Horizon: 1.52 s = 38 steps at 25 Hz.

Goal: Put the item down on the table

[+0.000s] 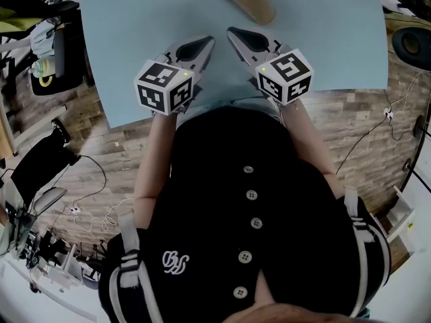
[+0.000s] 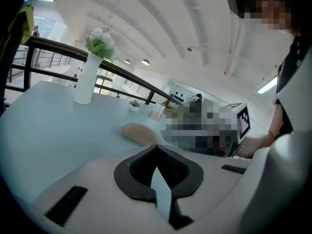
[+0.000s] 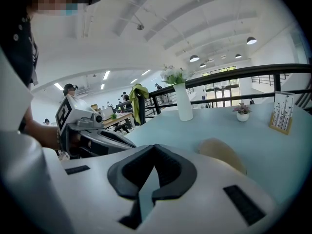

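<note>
A tan, oval, flattish item (image 1: 249, 0) lies on the light blue table (image 1: 135, 19), touched by neither gripper. It shows just beyond the jaws in the left gripper view (image 2: 141, 133) and in the right gripper view (image 3: 222, 152). My left gripper (image 1: 210, 41) hovers over the near part of the table, its jaws closed to a point with nothing between them (image 2: 156, 146). Beside it, my right gripper (image 1: 231, 31) is also shut and empty (image 3: 154, 146), its tip a short way short of the item. The two grippers point toward each other's tips.
A white vase with flowers (image 2: 87, 82) stands far back on the table, with a small potted plant (image 3: 243, 112) and a card stand (image 3: 282, 112) near a dark railing (image 3: 234, 74). Cables (image 1: 101, 214) and a dark chair (image 1: 54, 52) are on the wooden floor to the left.
</note>
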Each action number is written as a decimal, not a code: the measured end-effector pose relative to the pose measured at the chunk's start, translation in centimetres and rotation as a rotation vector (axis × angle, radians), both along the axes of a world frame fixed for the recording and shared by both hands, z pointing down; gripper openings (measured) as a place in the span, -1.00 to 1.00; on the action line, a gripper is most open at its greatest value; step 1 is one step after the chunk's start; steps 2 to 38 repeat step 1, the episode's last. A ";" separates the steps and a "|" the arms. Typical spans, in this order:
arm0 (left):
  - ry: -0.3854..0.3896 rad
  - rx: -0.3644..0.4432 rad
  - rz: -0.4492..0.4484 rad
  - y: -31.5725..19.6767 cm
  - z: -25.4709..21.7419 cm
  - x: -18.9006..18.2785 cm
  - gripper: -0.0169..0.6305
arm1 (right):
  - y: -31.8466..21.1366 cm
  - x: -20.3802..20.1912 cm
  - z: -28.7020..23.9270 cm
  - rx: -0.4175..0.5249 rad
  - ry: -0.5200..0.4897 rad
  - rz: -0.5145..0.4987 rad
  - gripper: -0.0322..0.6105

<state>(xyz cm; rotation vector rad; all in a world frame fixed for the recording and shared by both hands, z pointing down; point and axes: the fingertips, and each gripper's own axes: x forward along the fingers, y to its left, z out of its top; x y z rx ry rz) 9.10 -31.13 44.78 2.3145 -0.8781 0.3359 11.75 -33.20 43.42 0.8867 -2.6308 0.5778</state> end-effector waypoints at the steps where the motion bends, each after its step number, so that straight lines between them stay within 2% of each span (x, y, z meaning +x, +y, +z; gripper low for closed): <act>1: -0.002 0.000 0.004 0.0 -0.1 0.2 -0.92 | 0.0 0.2 -0.1 0.000 0.000 0.001 -0.87; 38: -0.002 0.000 0.004 0.0 -0.1 0.2 -0.92 | 0.0 0.2 -0.1 0.000 0.000 0.001 -0.87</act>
